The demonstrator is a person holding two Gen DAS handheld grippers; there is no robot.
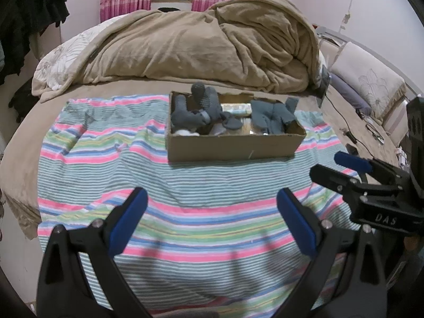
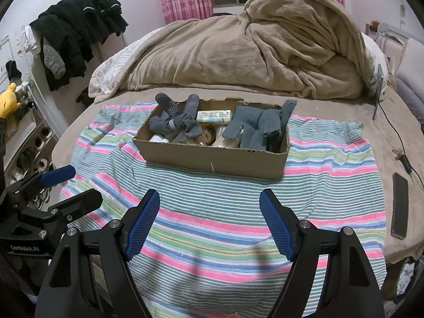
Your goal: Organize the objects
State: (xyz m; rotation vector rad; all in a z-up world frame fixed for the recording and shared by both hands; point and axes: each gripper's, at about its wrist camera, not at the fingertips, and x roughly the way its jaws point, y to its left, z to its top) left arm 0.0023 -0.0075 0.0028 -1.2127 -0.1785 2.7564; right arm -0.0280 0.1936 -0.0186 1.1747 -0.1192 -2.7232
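A cardboard box [image 1: 233, 147] [image 2: 212, 159] sits on a striped cloth [image 1: 185, 193] [image 2: 217, 212] on the bed. It holds grey socks [image 1: 196, 114] [image 2: 175, 124] at its left, grey knit pieces [image 1: 270, 116] [image 2: 251, 127] at its right, a patterned roll [image 1: 235, 108] [image 2: 214, 116] at the back and small items beneath. My left gripper [image 1: 212, 222] [image 2: 71, 185] is open and empty over the cloth, in front of the box. My right gripper [image 2: 209, 222] [image 1: 331, 168] is open and empty beside it, also short of the box.
A heaped tan blanket [image 1: 201, 45] [image 2: 265, 50] lies behind the box. A phone [image 2: 399, 205] and a cable [image 2: 394, 132] lie on the bed at right. Dark clothes [image 2: 76, 26] hang at left, above a shelf of shoes [image 2: 39, 143]. Pillows [image 1: 368, 79] lie at right.
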